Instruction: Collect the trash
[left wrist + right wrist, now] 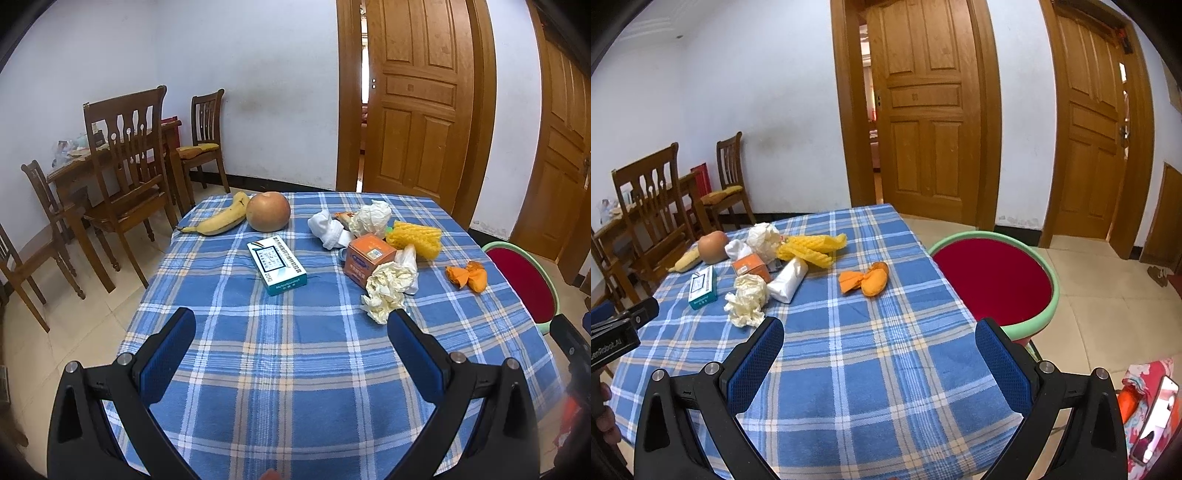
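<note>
- Between the wide-spread jaws of the left gripper lies only bare blue plaid tablecloth; nothing is held.
- Just beyond its right finger, nearly touching the tip, sits a crumpled cream tissue.
- Behind that tissue, ahead of the right finger, stands an orange box with a white plastic wrapper beside it.
- Farther ahead are a yellow foam net, a second crumpled tissue and a white cloth wad.
- Ahead and slightly left of the jaw gap lies a teal and white carton; past it are a banana and a round fruit.
- Off beyond the right finger, well apart from the pile, lie orange peel pieces.
- Right gripper: jaws also wide apart, holding nothing, above the same cloth near the table's edge.
- Ahead of its jaw gap the orange peel pieces lie alone; the cream tissue sits just beyond its left finger.
- Past its right finger, off the table, stands a red stool with a green rim.
- At the left edge of the right wrist view the left gripper's black body shows.
</note>
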Available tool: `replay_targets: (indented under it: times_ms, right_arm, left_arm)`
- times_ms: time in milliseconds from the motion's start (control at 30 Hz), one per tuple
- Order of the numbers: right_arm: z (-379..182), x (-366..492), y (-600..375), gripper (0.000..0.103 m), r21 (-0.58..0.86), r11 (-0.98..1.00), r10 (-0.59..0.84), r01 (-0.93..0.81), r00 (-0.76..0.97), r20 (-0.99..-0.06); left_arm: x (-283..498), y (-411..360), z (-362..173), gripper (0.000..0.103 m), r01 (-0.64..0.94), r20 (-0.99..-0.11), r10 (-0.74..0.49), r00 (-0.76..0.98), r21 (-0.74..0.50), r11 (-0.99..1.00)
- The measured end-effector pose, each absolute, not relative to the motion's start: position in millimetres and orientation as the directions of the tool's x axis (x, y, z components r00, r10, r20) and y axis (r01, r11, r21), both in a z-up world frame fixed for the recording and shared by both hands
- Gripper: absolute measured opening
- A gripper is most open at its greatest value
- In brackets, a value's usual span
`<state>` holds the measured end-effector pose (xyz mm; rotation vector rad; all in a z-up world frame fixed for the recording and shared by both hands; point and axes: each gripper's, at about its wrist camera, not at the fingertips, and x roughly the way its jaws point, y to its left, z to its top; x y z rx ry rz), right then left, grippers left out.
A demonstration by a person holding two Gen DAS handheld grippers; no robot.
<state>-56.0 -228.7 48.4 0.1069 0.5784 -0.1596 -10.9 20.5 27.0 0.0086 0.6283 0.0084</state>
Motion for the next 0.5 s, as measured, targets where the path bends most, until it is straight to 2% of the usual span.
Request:
replay_targets:
  times_ms: [500]
  right_arm:
    - [40.6,-50.1,-227.8,0.103,0.028,0.982,-0.136,0.186,0.806,-0.576]
  left_arm:
    - [-5.7,25.6,27.9,0.102,-0.005,-0.6,0.009,0.8,0.008,1.0]
